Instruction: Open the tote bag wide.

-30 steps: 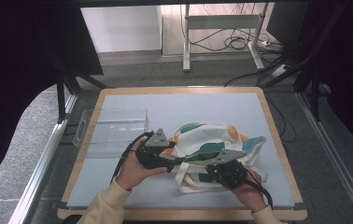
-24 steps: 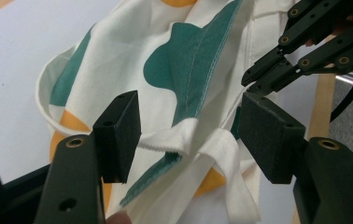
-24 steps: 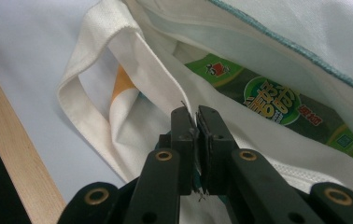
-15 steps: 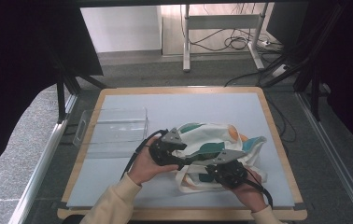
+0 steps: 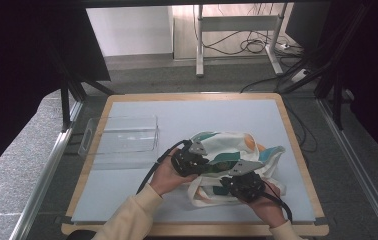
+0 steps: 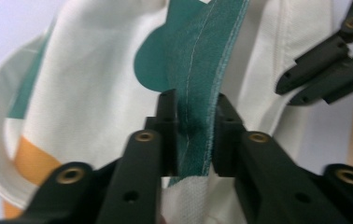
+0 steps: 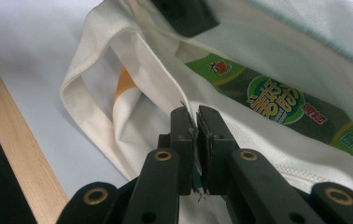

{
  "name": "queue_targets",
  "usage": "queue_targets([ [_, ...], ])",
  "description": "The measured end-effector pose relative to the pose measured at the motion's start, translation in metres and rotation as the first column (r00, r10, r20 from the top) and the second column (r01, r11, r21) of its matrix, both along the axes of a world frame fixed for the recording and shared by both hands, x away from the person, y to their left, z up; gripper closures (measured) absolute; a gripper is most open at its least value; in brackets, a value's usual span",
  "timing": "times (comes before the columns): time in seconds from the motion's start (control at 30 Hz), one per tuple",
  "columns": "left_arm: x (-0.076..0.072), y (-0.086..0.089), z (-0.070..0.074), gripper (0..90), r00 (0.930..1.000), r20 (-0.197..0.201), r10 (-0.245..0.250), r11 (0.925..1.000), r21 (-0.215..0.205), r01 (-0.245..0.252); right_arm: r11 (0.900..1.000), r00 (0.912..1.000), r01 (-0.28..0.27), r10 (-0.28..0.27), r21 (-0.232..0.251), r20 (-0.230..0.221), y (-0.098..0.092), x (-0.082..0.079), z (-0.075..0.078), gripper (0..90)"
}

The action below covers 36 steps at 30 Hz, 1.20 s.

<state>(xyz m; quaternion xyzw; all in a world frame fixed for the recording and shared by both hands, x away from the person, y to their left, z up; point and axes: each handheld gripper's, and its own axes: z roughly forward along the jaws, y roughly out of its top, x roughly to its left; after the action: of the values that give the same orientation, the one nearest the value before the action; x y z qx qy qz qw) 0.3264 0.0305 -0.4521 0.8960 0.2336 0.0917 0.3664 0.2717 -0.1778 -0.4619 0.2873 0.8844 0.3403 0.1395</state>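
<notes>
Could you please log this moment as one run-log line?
left hand-held gripper: just closed on tote bag green edge | right hand-held gripper: clamped on bag rim | green packet inside

- Tote bag [image 5: 237, 150]: woven matt cloth, stitched green hem between the left claw's jaws.
- Packet [image 7: 282, 105] beyond the right claw: glossy printed plastic.
- Table [image 5: 127, 200]: smooth matt top, wood rim.
- Tray [image 5: 122, 135]: clear plastic.

Cream long sleeves at bottom of frame, black two-jaw left tool [image 5: 203, 161] and right tool [image 5: 233, 179], brass-coloured screws, grey three-cornered top plates, black trailing cables
</notes>
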Motion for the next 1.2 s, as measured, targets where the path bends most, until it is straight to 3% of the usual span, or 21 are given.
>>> queue_targets([
  [0.1, 0.002, 0.002, 0.002, 83.1, 0.9999, 0.006, 0.011, 0.9998, -0.016, -0.011, 1.0, 1.0, -0.005, 0.005, 0.0, 0.002, 0.0, 0.0, 0.0, 84.4],
  [0.27, 0.006, 0.007, 0.004, 84.4, 0.9998, 0.0, 0.022, 0.9987, -0.046, -0.022, 1.0, 0.9999, -0.01, 0.01, -0.004, -0.004, 0.0, -0.002, 0.0, 84.9],
  [0.5, 0.012, 0.012, 0.011, 85.1, 0.9985, 0.035, 0.043, 0.9971, -0.065, -0.04, 1.0, 0.9997, -0.024, 0.024, -0.001, -0.008, -0.001, -0.004, -0.001, 85.5],
  [0.63, 0.018, 0.014, 0.015, 85.3, 0.9984, 0.043, 0.036, 0.9984, -0.045, -0.034, 1.0, 0.9996, -0.023, 0.023, 0.004, -0.018, -0.001, -0.004, -0.001, 85.6],
  [0.8, 0.023, 0.012, 0.016, 85.4, 0.9979, 0.041, 0.051, 0.9969, -0.062, -0.048, 1.0, 0.9994, -0.03, 0.03, 0.002, -0.019, -0.003, -0.003, -0.001, 85.5],
  [0.83, 0.024, 0.014, 0.017, 85.5, 0.9983, 0.045, 0.038, 0.9985, -0.041, -0.036, 1.0, 0.9993, -0.031, 0.031, 0.004, -0.021, -0.003, -0.003, -0.002, 85.5],
  [0.87, 0.025, 0.013, 0.017, 85.5, 0.9977, 0.041, 0.054, 0.9968, -0.062, -0.051, 0.999, 0.9993, -0.032, 0.032, 0.004, -0.021, -0.003, -0.003, -0.002, 85.5],
  [0.97, 0.029, 0.013, 0.019, 85.5, 0.9973, 0.038, 0.063, 0.9964, -0.059, -0.061, 0.999, 0.999, -0.031, 0.032, 0.009, -0.031, -0.003, -0.003, -0.002, 85.5],
  [1.0, 0.03, 0.013, 0.019, 85.5, 0.9966, 0.028, 0.077, 0.9943, -0.075, -0.075, 0.999, 0.999, -0.032, 0.033, 0.008, -0.031, -0.004, -0.003, -0.002, 85.5],
  [1.1, 0.035, 0.014, 0.022, 85.6, 0.9965, 0.037, 0.074, 0.9958, -0.056, -0.072, 0.999, 0.9988, -0.035, 0.035, 0.008, -0.034, -0.004, -0.003, -0.004, 85.7],
  [1.2, 0.038, 0.013, 0.022, 85.6, 0.9952, 0.037, 0.091, 0.9939, -0.065, -0.088, 0.999, 0.9986, -0.037, 0.037, 0.008, -0.037, -0.005, -0.003, -0.005, 85.7],
])
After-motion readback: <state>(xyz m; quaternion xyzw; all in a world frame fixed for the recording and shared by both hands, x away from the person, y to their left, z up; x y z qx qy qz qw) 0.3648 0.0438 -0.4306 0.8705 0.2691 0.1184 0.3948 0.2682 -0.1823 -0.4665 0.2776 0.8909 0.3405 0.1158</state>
